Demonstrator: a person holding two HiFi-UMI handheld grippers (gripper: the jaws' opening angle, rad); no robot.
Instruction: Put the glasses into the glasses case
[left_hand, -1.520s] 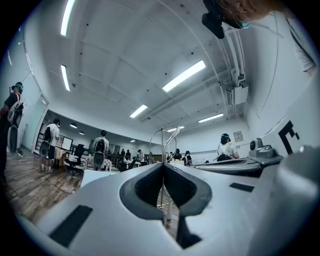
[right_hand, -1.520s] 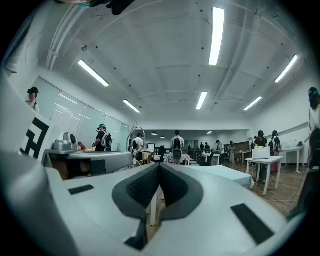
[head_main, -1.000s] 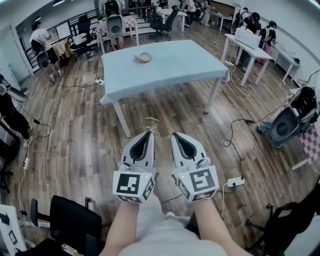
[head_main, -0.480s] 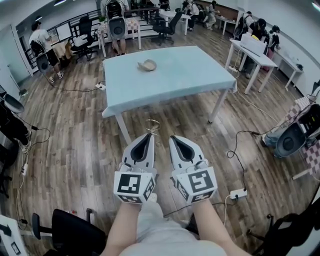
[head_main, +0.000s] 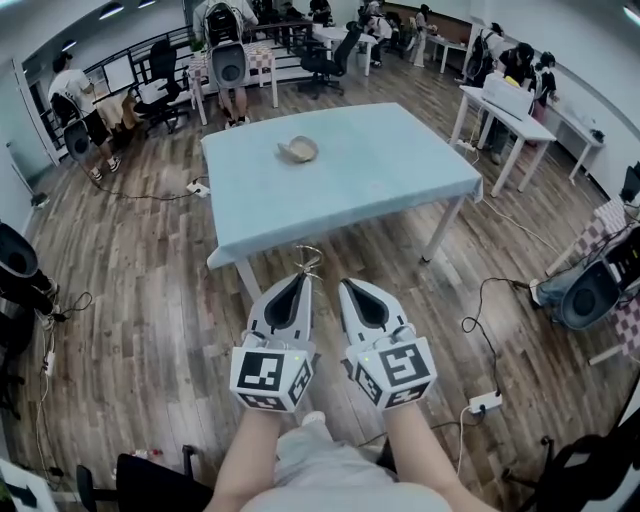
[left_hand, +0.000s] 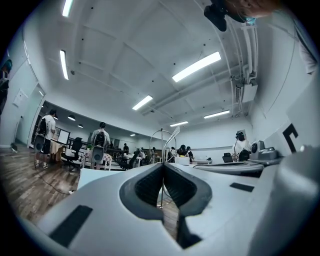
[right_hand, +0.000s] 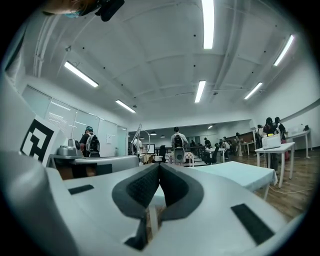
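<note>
Two bare forearms come up from 6 o'clock in the head view, the left forearm (head_main: 243, 458) at about 7 and the right forearm (head_main: 417, 452) at about 5. Each hand carries a gripper held level, side by side and close together. The left gripper (head_main: 303, 276) points toward 12 o'clock, leaning slightly to 1. Its jaws are closed on the thin wire frame of the glasses (head_main: 309, 258), which sticks out past the tips. The right gripper (head_main: 345, 284) points toward 11, jaws pressed together with nothing between them. The marker cubes (head_main: 272, 375) sit at the rear ends, facing up.
</note>
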